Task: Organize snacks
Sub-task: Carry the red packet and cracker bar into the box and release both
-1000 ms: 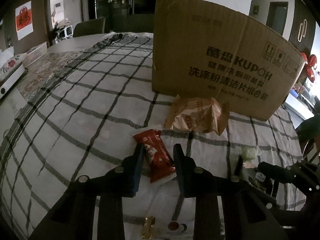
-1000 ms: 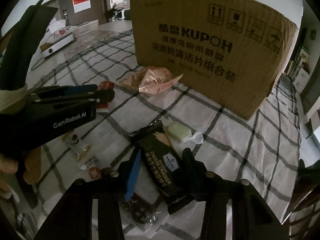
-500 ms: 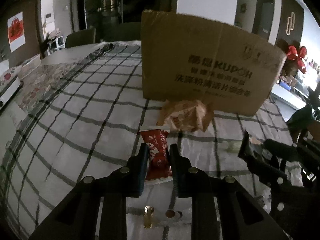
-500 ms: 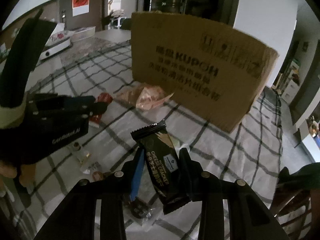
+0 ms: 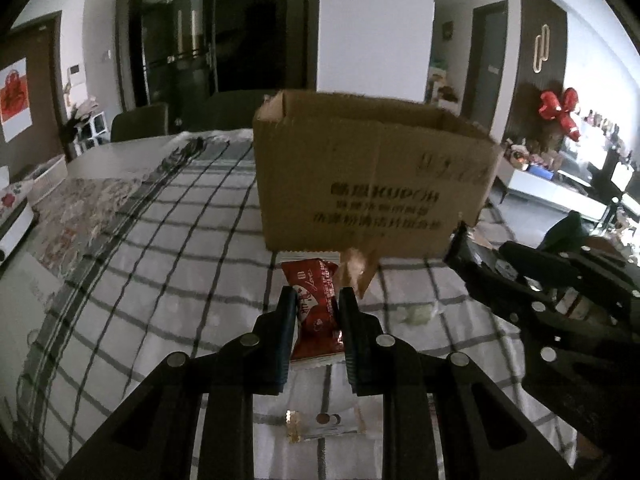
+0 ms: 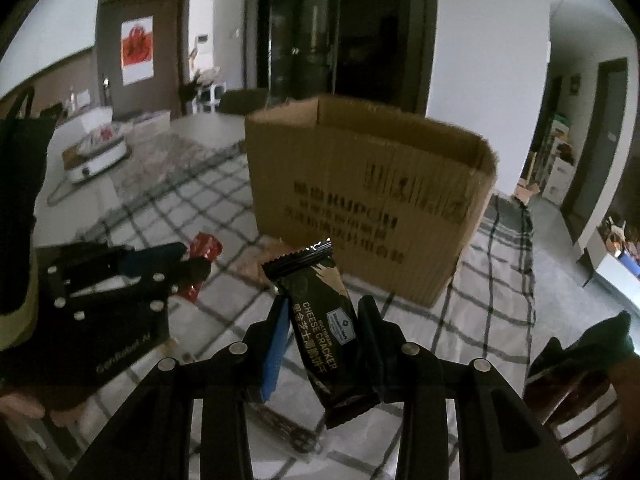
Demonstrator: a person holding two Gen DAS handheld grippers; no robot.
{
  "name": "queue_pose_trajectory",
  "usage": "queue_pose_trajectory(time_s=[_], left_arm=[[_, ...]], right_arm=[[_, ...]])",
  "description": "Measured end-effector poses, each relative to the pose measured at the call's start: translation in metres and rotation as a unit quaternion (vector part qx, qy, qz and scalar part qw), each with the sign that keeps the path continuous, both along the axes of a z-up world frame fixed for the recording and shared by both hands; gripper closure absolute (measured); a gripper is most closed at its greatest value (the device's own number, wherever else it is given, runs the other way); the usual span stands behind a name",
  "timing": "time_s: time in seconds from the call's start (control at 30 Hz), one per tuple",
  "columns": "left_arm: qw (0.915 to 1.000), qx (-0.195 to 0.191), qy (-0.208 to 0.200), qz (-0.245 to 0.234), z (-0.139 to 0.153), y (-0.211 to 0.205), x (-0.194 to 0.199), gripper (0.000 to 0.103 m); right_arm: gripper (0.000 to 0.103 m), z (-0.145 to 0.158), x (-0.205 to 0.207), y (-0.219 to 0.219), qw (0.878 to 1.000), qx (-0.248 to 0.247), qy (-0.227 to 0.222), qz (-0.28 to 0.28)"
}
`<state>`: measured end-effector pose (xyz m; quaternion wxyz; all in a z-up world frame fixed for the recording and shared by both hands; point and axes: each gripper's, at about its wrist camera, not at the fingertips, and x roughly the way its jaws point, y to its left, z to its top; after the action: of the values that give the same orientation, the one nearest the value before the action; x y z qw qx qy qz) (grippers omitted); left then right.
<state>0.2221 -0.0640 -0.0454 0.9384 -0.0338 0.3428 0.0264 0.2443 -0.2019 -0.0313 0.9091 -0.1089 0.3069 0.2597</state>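
The left gripper (image 5: 318, 300) is clamped on a red snack packet (image 5: 316, 308), which stands lengthwise between the two fingers and is lifted clear of the checked tablecloth (image 5: 160, 264). The right gripper (image 6: 324, 312) is closed on a black cheese cracker packet (image 6: 324, 328), held tilted, its crimped top end leaning toward the left and its lower end sticking out below the fingers; this packet too hangs above the cloth.

An open cardboard box (image 5: 372, 176) stands on the table ahead of both grippers, toward the far right part of the cloth, its printed side facing them and its top flaps open. An orange-brown snack bag (image 5: 358, 272) lies on the cloth against the foot of the box, just behind the red packet in the left wrist view. A small pale green sweet (image 5: 416, 314) lies on the cloth to the right of it. Near the table's front edge, below the left gripper, lies a small clear wrapper with a gold end (image 5: 320, 430).

In the right wrist view a person's hand (image 6: 24, 404) shows at the left edge under the left gripper.
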Motion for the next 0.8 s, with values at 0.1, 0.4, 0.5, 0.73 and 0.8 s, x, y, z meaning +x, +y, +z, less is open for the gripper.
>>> queue_pose_trajectory(time_s=[0.1,0.4,0.5,0.73,0.8], left_arm=[[0.9999,-0.009,-0.007,-0.011,0.011,0.002,-0.002,0.081],[0.9978,-0.042,-0.035,-0.038,0.05,0.015,0.002,0.081],[0.9965,-0.052,-0.041,-0.051,0.062,0.021,0.01,0.081],[0.9934,-0.053,-0.06,-0.082,0.093,0.028,0.038,0.081],[0.9928,-0.043,-0.072,-0.086,0.103,0.029,0.048,0.081]], right_arm=[[0.067,0.011,-0.003,0.0,1.0,0.014,-0.009,-0.012],[0.067,0.039,-0.003,-0.005,0.996,0.06,-0.031,-0.053],[0.067,0.049,0.001,-0.004,0.994,0.075,-0.04,-0.064],[0.067,0.076,0.019,0.004,0.991,0.093,-0.064,-0.074],[0.067,0.085,0.026,0.005,0.99,0.095,-0.073,-0.079]])
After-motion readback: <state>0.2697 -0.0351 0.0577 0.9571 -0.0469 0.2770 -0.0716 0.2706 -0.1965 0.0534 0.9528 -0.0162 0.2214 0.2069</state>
